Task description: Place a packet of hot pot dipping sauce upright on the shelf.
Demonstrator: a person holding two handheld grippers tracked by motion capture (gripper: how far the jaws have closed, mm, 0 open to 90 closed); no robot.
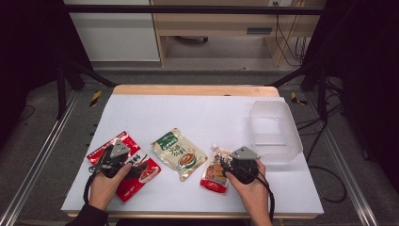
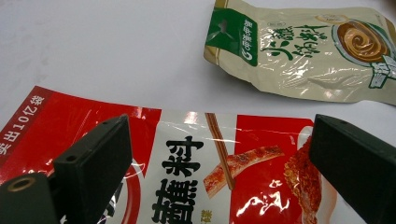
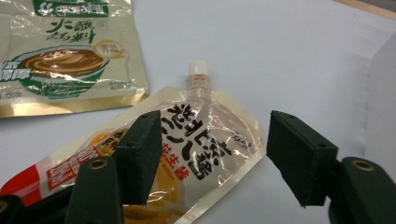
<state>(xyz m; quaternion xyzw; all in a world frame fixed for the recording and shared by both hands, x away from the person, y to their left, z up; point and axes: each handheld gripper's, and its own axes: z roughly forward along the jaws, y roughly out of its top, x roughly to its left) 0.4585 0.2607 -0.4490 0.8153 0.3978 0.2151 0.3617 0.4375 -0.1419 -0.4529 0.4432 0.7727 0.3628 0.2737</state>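
- The table (image 1: 197,110) has a white top with a light wooden edge along its far side.
- Grey floor (image 1: 42,141) surrounds it, with black cables (image 1: 329,183) trailing at right.
- Dark metal frame bars (image 1: 188,9) cross overhead.
- Behind stand a white cabinet (image 1: 115,40) and a pale wooden desk (image 1: 216,23).
- The corners lie dark.

Your table (image 1: 197,113) is bright and evenly lit from above, while the surroundings fall into darkness. In your gripper views, white glare streaks the red sauce packet (image 2: 196,168) and the spouted pouch (image 3: 205,135); the near fingers (image 2: 93,158) look soft-edged.
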